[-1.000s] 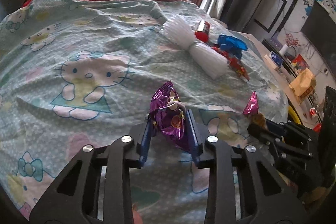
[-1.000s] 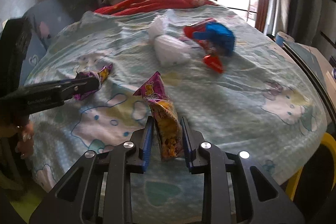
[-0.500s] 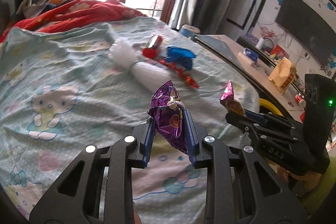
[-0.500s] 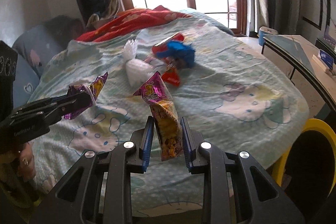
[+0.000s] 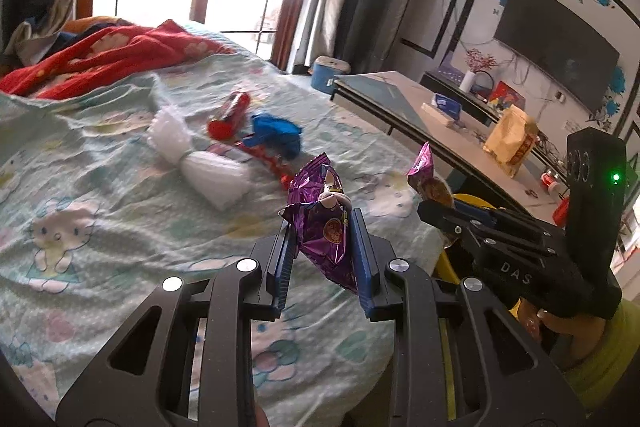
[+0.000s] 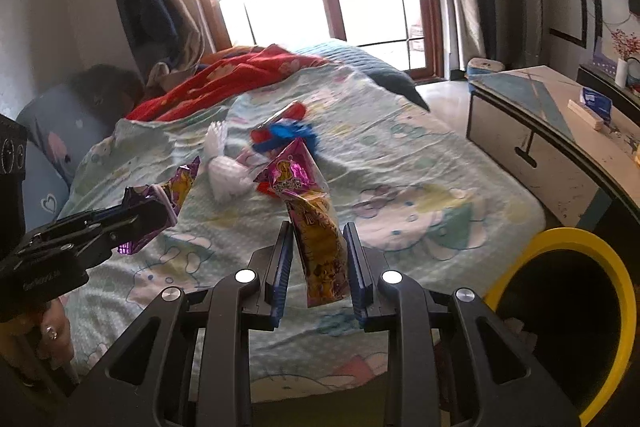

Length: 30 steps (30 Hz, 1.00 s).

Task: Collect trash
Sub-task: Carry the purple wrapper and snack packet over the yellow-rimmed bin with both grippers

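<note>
A: What has the left gripper [image 5: 323, 259] got?

B: Its blue pads are clamped narrow on a crumpled purple foil snack wrapper [image 5: 322, 223], which sticks up between them, clear of the bed.

A: And the right gripper [image 6: 317, 269]?

B: Same story: pinched on a pink-and-yellow printed foil snack packet [image 6: 312, 223], its pink top fanning out above the pads. In the left wrist view that gripper sits at about three o'clock of the purple wrapper.

A: Where is the rest of the rubbish?

B: On the pale green cartoon-cat bedsheet [image 5: 92, 195], at about eleven o'clock from the purple wrapper: a white tied plastic bundle [image 5: 200, 159], a red cylindrical packet [image 5: 228, 115] and a crumpled blue plastic bag [image 5: 278, 133], all close together.

A: Any bin?

B: A round yellow-rimmed bin [image 6: 576, 311] with a dark inside, at four o'clock in the right wrist view, just beside the bed's edge.
</note>
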Each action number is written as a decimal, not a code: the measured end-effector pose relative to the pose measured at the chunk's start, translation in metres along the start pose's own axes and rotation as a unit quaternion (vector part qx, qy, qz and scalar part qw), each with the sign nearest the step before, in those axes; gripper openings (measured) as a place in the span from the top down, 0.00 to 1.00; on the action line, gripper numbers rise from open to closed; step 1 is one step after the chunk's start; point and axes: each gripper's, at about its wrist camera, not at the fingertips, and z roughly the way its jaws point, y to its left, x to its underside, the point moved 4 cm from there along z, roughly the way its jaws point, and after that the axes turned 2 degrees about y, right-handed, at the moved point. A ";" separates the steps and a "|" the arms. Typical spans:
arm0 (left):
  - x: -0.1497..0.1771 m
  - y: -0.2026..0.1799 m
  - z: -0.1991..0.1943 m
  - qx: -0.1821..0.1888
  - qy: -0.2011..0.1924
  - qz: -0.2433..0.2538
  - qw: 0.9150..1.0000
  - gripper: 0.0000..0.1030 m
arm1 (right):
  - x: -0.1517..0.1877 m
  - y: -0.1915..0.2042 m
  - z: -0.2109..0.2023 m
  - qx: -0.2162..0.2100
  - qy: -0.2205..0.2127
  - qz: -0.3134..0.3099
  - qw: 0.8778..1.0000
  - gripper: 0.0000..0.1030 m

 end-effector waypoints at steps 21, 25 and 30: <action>-0.017 -0.077 0.024 0.059 -0.004 0.050 0.997 0.80 | -0.001 -0.089 -0.047 0.070 -0.033 0.063 0.995 0.76; -0.019 -0.094 0.027 0.071 -0.007 0.060 0.996 0.80 | 0.001 -0.102 -0.054 0.083 -0.039 0.073 0.993 0.76; -0.020 -0.114 0.034 0.087 -0.004 0.073 0.994 0.80 | 0.005 -0.116 -0.062 0.102 -0.039 0.082 0.991 0.76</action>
